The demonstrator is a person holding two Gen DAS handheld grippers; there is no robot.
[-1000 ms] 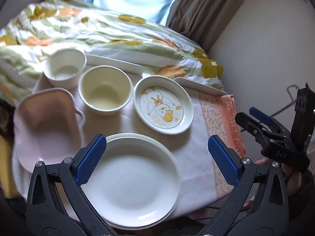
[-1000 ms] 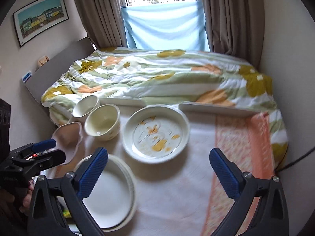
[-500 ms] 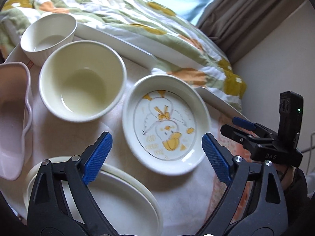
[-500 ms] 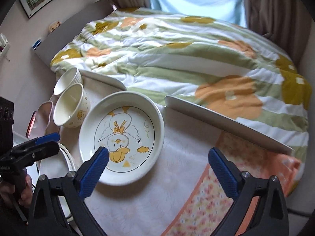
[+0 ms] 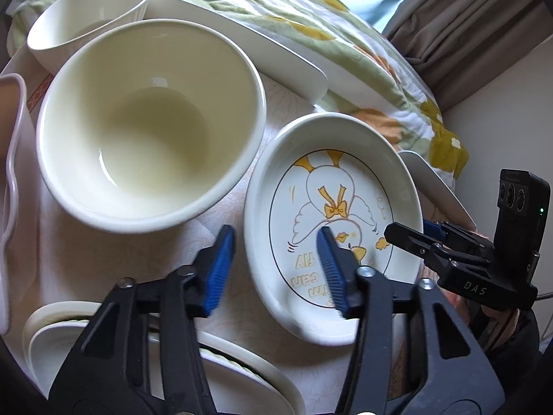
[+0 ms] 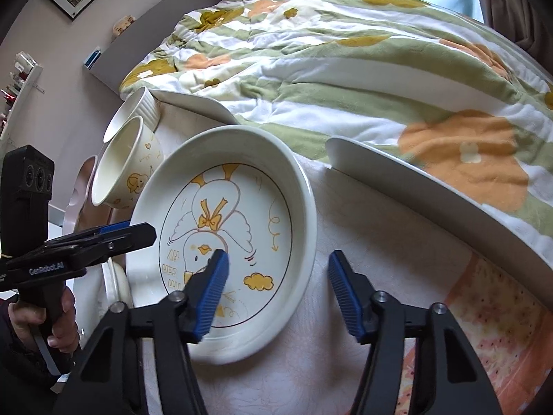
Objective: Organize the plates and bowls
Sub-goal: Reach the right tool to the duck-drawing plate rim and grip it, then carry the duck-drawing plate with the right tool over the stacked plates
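Note:
A white deep plate with a yellow duck drawing (image 5: 345,207) (image 6: 228,235) lies on the white cloth. My left gripper (image 5: 273,269) is open and straddles the plate's left rim, one finger inside, one outside. My right gripper (image 6: 276,290) is open and straddles the plate's right rim the same way. A cream bowl (image 5: 148,138) (image 6: 124,173) stands left of the plate, a white ribbed bowl (image 5: 90,14) (image 6: 134,110) behind it. Stacked white plates (image 5: 242,373) lie near, at the front left.
A pink dish (image 5: 10,180) lies at the far left. White trays (image 5: 242,38) (image 6: 432,193) border the table's far side against a flowered quilt (image 6: 345,62). An orange patterned cloth (image 6: 484,328) covers the right end. A wall is at the right.
Both grippers have moved forward and down to the duck plate and narrowed, each now straddling one side of its rim. The plate has not moved.

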